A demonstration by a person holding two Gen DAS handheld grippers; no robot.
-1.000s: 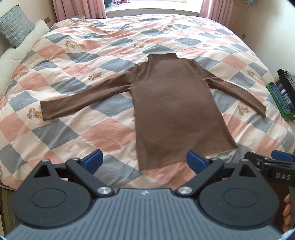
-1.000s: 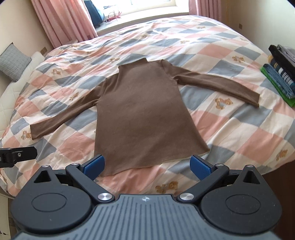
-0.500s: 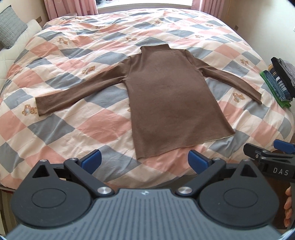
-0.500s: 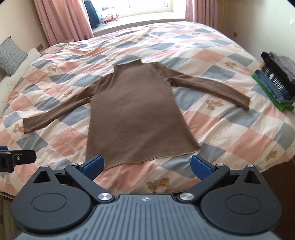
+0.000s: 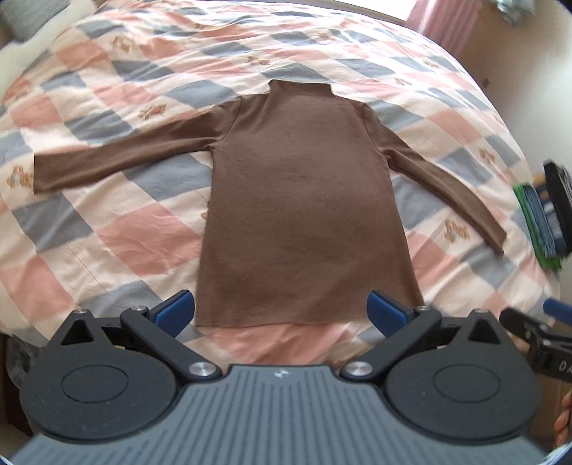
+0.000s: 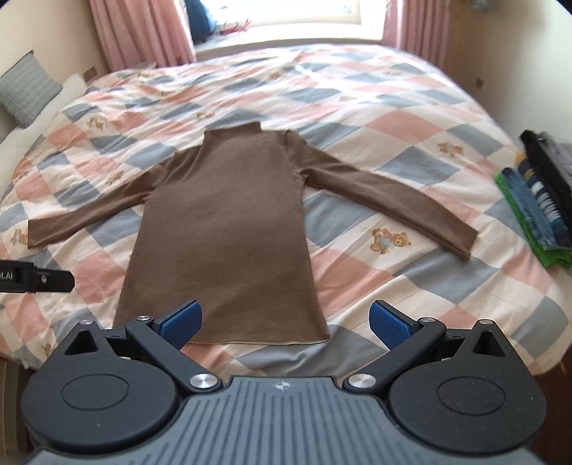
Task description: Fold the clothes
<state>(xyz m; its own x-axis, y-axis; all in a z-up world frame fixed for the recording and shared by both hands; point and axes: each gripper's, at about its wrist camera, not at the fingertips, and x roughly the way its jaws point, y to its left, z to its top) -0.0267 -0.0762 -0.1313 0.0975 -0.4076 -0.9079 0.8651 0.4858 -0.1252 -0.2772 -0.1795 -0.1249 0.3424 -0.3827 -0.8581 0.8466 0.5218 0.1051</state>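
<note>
A brown turtleneck sweater (image 5: 304,200) (image 6: 228,232) lies flat on the bed, collar away from me, both sleeves spread out sideways, hem nearest. My left gripper (image 5: 282,314) hovers open just above the hem, blue pads wide apart and holding nothing. My right gripper (image 6: 284,322) is also open near the hem's right corner, nothing between its pads. The right gripper's tip (image 5: 536,336) shows at the left wrist view's right edge; the left gripper's tip (image 6: 39,279) shows at the right wrist view's left edge.
The bed carries a pink, grey and cream checked quilt (image 6: 411,118) with bear prints. A stack of folded clothes (image 6: 540,211) (image 5: 547,218) sits at the bed's right edge. A grey cushion (image 6: 28,89) lies far left; pink curtains (image 6: 143,32) hang behind.
Both grippers have moved forward and closer to the sweater's hem, which looms larger now. Jaws stay open; the sweater has not moved.
</note>
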